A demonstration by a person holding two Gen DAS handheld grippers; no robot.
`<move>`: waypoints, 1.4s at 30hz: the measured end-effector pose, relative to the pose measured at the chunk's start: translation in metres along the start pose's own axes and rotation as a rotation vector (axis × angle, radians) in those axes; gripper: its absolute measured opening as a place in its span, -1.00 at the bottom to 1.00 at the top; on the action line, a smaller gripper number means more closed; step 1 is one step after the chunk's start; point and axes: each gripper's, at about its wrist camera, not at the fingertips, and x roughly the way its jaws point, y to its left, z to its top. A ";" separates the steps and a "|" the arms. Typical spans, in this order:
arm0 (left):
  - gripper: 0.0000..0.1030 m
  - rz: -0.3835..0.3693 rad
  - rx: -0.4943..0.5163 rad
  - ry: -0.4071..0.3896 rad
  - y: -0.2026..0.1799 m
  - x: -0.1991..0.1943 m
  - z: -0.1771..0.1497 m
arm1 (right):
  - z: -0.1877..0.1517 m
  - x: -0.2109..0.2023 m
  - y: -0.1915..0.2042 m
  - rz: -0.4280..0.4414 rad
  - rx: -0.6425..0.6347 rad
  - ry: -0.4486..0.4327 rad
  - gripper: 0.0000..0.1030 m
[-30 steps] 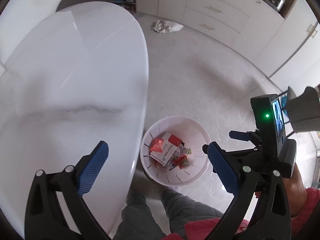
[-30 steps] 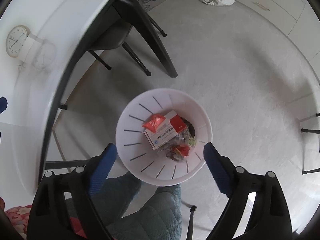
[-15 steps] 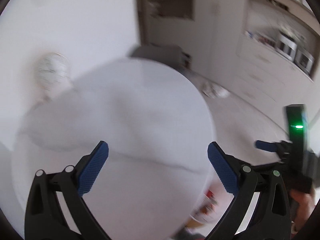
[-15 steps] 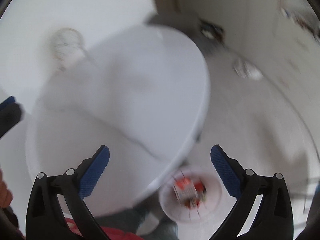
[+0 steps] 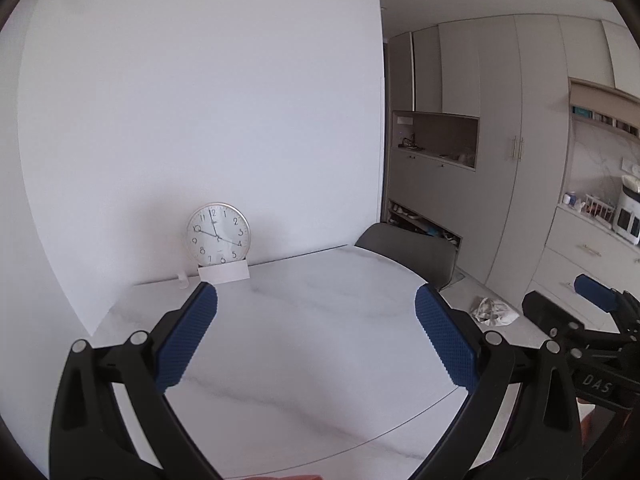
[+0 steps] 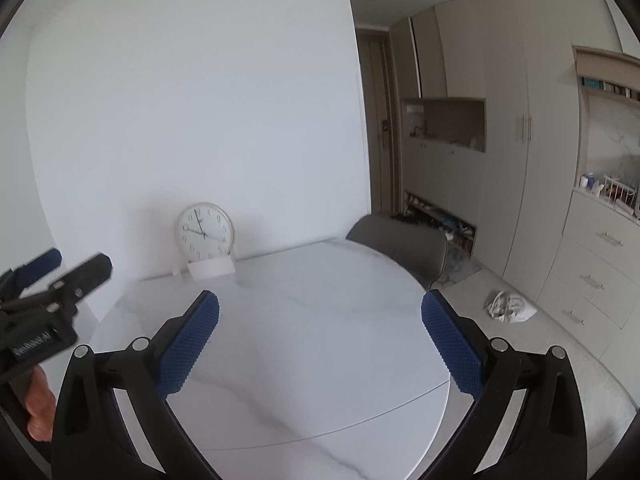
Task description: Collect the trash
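My left gripper (image 5: 316, 336) is open and empty, level above the white marble table (image 5: 320, 360). My right gripper (image 6: 320, 340) is open and empty too, held over the same table (image 6: 300, 340). A crumpled white paper or bag (image 5: 494, 312) lies on the floor to the right of the table; it also shows in the right wrist view (image 6: 510, 307). The white bin with the red wrappers and box is out of view. The right gripper shows at the right edge of the left wrist view (image 5: 592, 320). The left one shows at the left edge of the right wrist view (image 6: 40, 292).
A round wall clock (image 5: 218, 234) leans on the wall at the table's far edge behind a small white card (image 5: 224, 272). A grey chair (image 6: 400, 248) stands at the far right of the table. Cabinets and drawers (image 6: 592, 260) line the right wall.
Both grippers have swung up from looking down at the bin on the floor to looking level across the table. The bin has left both views. Both stay open and empty.
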 end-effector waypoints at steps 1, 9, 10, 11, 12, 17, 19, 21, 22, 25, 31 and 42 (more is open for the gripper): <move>0.85 -0.001 -0.012 0.008 0.003 0.001 0.000 | -0.001 -0.001 0.001 0.001 0.003 -0.002 0.95; 0.85 -0.018 0.005 0.031 0.002 0.011 -0.009 | -0.013 0.000 0.000 -0.037 0.000 0.018 0.95; 0.85 -0.022 0.005 0.032 0.002 0.011 -0.010 | -0.013 0.000 0.001 -0.040 -0.001 0.020 0.95; 0.85 -0.026 0.004 0.033 0.002 0.012 -0.010 | -0.013 0.001 0.000 -0.045 0.000 0.023 0.95; 0.85 -0.029 0.004 0.035 0.003 0.010 -0.010 | -0.013 0.000 0.002 -0.049 0.001 0.023 0.95; 0.85 -0.054 0.014 0.044 -0.001 0.013 -0.011 | -0.015 0.002 -0.001 -0.073 0.008 0.032 0.95; 0.85 -0.061 0.019 0.049 -0.004 0.013 -0.012 | -0.016 0.003 -0.002 -0.072 0.008 0.038 0.95; 0.85 -0.063 0.021 0.054 -0.005 0.012 -0.013 | -0.016 0.003 -0.001 -0.073 0.006 0.043 0.95; 0.85 -0.064 0.023 0.056 -0.006 0.013 -0.013 | -0.017 0.004 -0.001 -0.073 0.005 0.044 0.95; 0.85 -0.067 0.026 0.059 -0.006 0.015 -0.012 | -0.016 0.008 -0.001 -0.069 0.002 0.050 0.95; 0.85 -0.074 0.033 0.065 -0.008 0.016 -0.013 | -0.017 0.006 0.001 -0.072 -0.010 0.048 0.95; 0.85 -0.077 0.030 0.065 -0.008 0.015 -0.014 | -0.018 0.004 0.004 -0.081 -0.021 0.048 0.95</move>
